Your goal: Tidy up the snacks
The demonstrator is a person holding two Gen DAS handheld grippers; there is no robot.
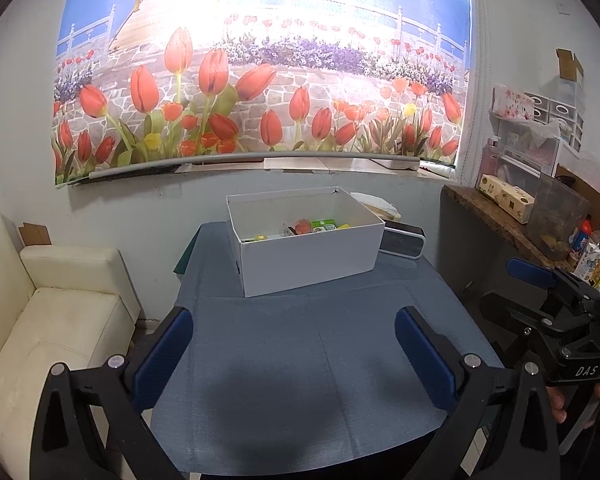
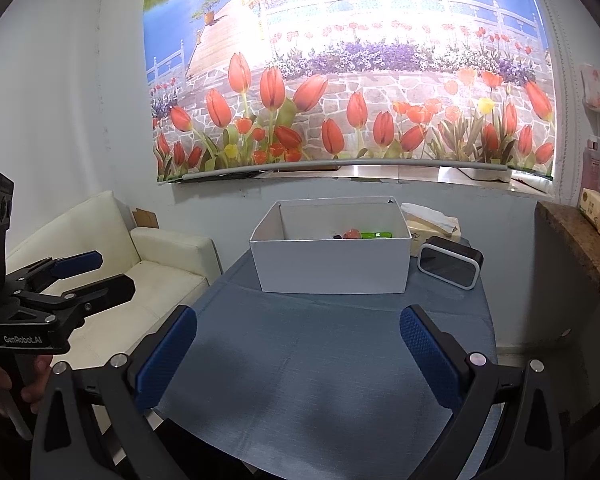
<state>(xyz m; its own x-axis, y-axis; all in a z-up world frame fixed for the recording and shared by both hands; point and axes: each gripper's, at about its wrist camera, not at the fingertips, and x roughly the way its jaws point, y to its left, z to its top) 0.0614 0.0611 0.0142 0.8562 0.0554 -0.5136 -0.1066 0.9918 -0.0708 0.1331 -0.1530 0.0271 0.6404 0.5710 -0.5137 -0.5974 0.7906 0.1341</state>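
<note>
A white open box (image 1: 308, 262) (image 2: 332, 266) stands at the far end of the blue-clothed table (image 1: 300, 360) (image 2: 312, 360). Several snacks (image 1: 306, 228) (image 2: 360, 234) lie inside it: an orange round one, green and yellow packets. My left gripper (image 1: 294, 354) is open over the near part of the cloth with nothing between its fingers. My right gripper (image 2: 298, 354) is open too, likewise holding nothing. Each gripper shows at the edge of the other's view, the right gripper (image 1: 540, 288) and the left gripper (image 2: 96, 276), both held by a hand.
A black-and-white clock (image 1: 403, 242) (image 2: 450, 266) sits right of the box, with a tissue pack (image 2: 430, 220) behind it. A cream sofa (image 1: 52, 320) (image 2: 152, 276) stands left of the table. A cluttered wooden shelf (image 1: 500, 216) lies to the right. A tulip poster (image 1: 260, 80) covers the wall.
</note>
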